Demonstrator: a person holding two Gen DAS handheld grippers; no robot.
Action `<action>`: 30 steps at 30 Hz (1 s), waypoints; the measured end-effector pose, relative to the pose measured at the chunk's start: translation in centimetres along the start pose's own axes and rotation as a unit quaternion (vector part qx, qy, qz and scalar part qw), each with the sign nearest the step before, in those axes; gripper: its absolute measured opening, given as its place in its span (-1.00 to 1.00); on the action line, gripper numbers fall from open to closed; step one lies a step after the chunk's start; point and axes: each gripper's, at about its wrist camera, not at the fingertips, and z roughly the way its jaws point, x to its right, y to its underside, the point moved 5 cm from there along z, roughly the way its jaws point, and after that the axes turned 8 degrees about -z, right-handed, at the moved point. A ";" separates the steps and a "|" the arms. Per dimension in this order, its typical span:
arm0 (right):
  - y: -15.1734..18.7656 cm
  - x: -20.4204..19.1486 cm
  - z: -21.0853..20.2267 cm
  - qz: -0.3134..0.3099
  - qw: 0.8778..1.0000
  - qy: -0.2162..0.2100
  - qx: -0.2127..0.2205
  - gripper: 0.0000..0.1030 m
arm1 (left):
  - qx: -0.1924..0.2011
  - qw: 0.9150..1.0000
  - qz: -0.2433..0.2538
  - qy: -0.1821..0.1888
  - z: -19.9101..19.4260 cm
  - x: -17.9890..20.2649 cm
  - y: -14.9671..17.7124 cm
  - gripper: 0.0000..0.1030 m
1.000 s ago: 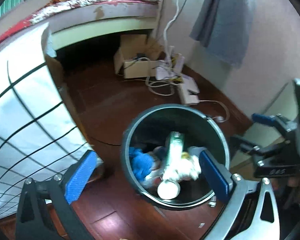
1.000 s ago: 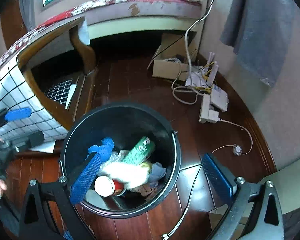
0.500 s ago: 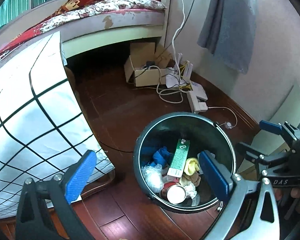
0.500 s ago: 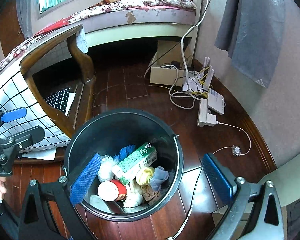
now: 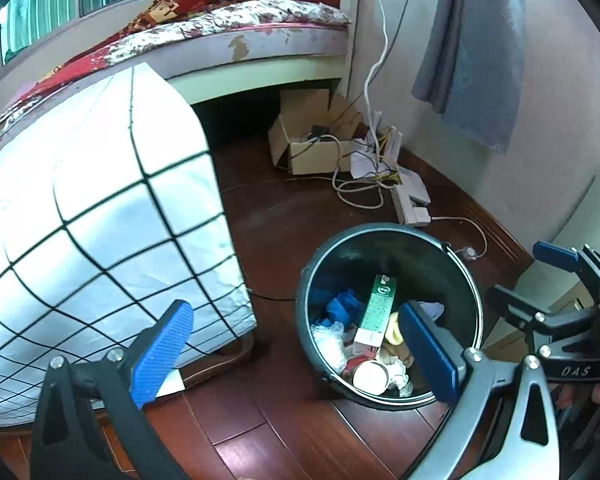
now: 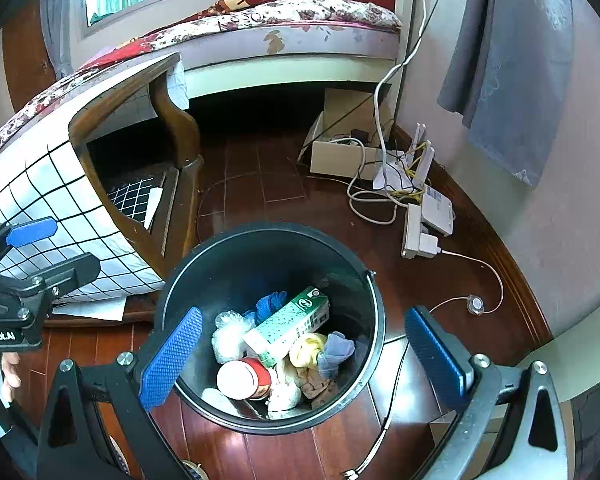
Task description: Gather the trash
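A black round bin (image 5: 342, 248) stands on the dark wood floor; it also shows in the right wrist view (image 6: 260, 236). Inside lie a green-and-white carton (image 6: 288, 326), a red-and-white cup (image 6: 242, 378), blue cloth (image 6: 270, 304), a clear plastic wad (image 6: 228, 334) and crumpled tissues (image 6: 288, 394). My left gripper (image 5: 296, 354) is open and empty, above the bin's left side. My right gripper (image 6: 304, 354) is open and empty, straddling the bin from above. Each gripper shows at the edge of the other's view.
A table with a white grid-pattern cloth (image 5: 100, 220) stands left of the bin. A bed (image 6: 284, 36) lies at the back. A cardboard box (image 6: 340, 152), a router, a power strip (image 6: 418, 232) and loose cables lie by the wall. Grey cloth (image 5: 476, 48) hangs there.
Both grippers have risen and pulled back from the bin, so it looks smaller and lower. The trash that was falling now lies still inside.
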 end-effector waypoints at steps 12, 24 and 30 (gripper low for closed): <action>-3.0 -2.8 -4.7 -0.004 1.000 0.014 0.011 0.98 | 0.031 0.999 -0.014 -0.021 -5.8 -2.1 -1.0 0.99; -5.1 -5.9 -10.9 -0.012 0.999 0.015 0.030 0.98 | 0.059 0.996 -0.039 -0.047 -12.4 -4.5 -1.6 0.99; -6.2 -7.5 -13.9 -0.014 0.999 0.015 0.043 0.98 | 0.070 0.995 -0.054 -0.049 -15.4 -5.2 -1.6 0.99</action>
